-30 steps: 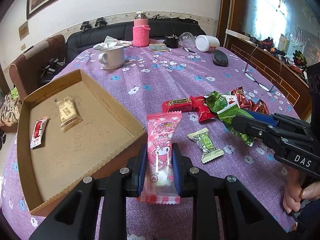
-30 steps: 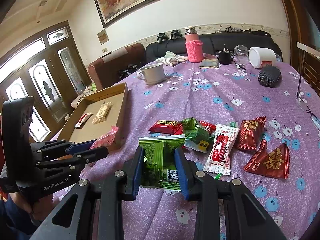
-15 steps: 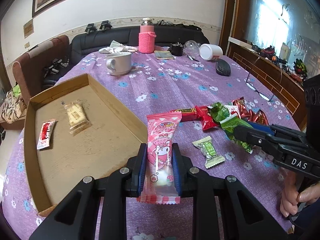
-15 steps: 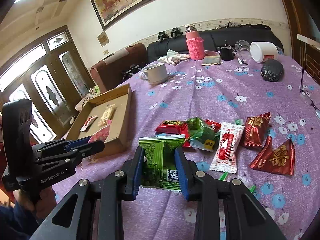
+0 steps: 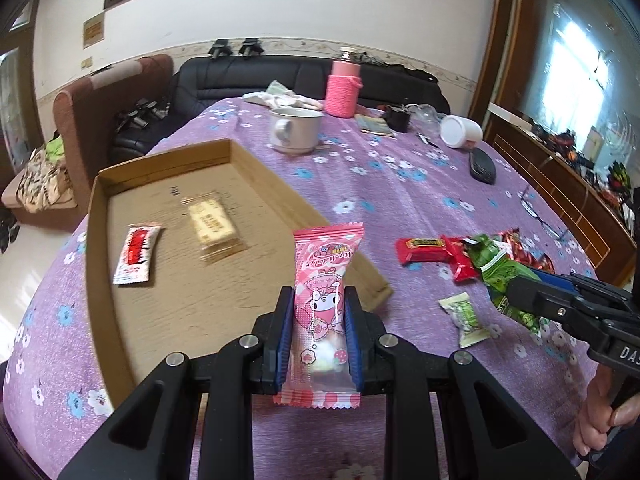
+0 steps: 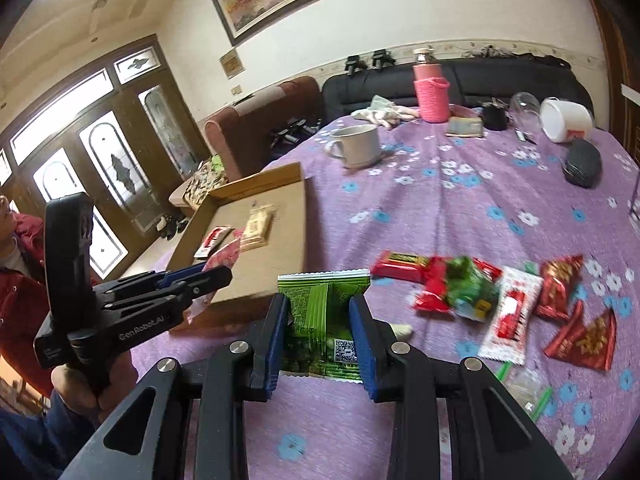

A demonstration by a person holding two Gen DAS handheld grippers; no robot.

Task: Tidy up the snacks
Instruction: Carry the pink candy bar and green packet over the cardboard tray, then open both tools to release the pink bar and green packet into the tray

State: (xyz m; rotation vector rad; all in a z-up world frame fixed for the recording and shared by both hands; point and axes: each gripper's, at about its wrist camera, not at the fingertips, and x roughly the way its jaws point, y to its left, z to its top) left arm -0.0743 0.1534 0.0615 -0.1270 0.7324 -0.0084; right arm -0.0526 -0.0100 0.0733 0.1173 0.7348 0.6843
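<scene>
While clamped upright between blue pads, a pink snack packet [image 5: 320,312] is held by the left gripper [image 5: 320,336] above the near edge of a cardboard tray [image 5: 120,280]. A green snack packet [image 6: 324,320] is gripped likewise by the right gripper [image 6: 322,336], above the purple tablecloth [image 6: 440,200], beside loose snacks [image 6: 508,312].

Quick count from my feeds: two grippers, left gripper [image 5: 319,300] and right gripper [image 6: 323,312], each with one snack pinched, a pink packet [image 5: 325,304] and a green packet [image 6: 325,312]. One cardboard tray [image 5: 96,264] with two snacks in it. One white mug [image 5: 294,131], one pink bottle [image 5: 342,88]. The loose snack pile [image 6: 492,300] is too overlapped to count.
</scene>
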